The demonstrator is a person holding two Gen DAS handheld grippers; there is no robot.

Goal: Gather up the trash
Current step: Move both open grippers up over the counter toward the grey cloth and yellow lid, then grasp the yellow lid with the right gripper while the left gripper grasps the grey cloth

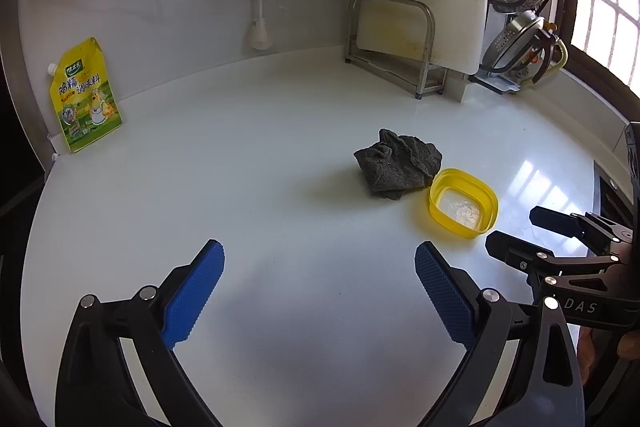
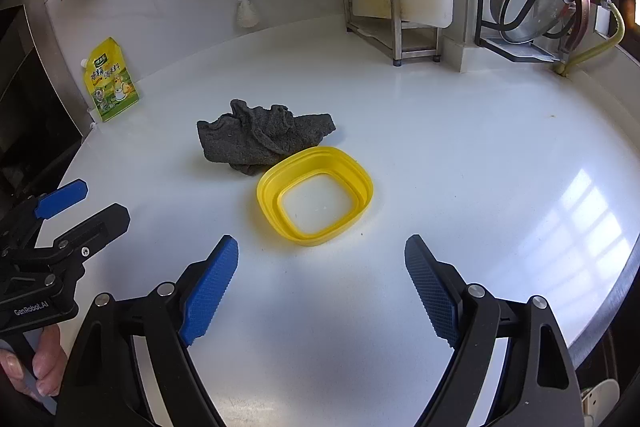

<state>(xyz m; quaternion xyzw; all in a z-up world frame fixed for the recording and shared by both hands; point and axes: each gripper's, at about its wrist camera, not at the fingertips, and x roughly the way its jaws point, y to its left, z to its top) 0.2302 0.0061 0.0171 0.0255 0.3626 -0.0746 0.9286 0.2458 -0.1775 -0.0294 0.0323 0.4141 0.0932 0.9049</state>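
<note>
Both grippers [image 2: 322, 285] [image 1: 320, 287] gape short of yellow tub [image 2: 315, 195].

Two fisheye views look forward and down along open blue-padded fingers, low above a white counter [image 1: 280, 155]. Both share the yellow container [image 1: 464, 203] and grey cloth [image 1: 400, 163]: at one o'clock in the left view, twelve o'clock and nearer in the right.

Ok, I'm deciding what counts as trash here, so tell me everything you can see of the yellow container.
The yellow container is a shallow, rounded-square tub of translucent-looking plastic with stepped walls, lidless and upright on the white counter. It looks nearly empty. The crumpled grey cloth lies right behind it, apparently touching its rim. Neither gripper touches it.
</note>
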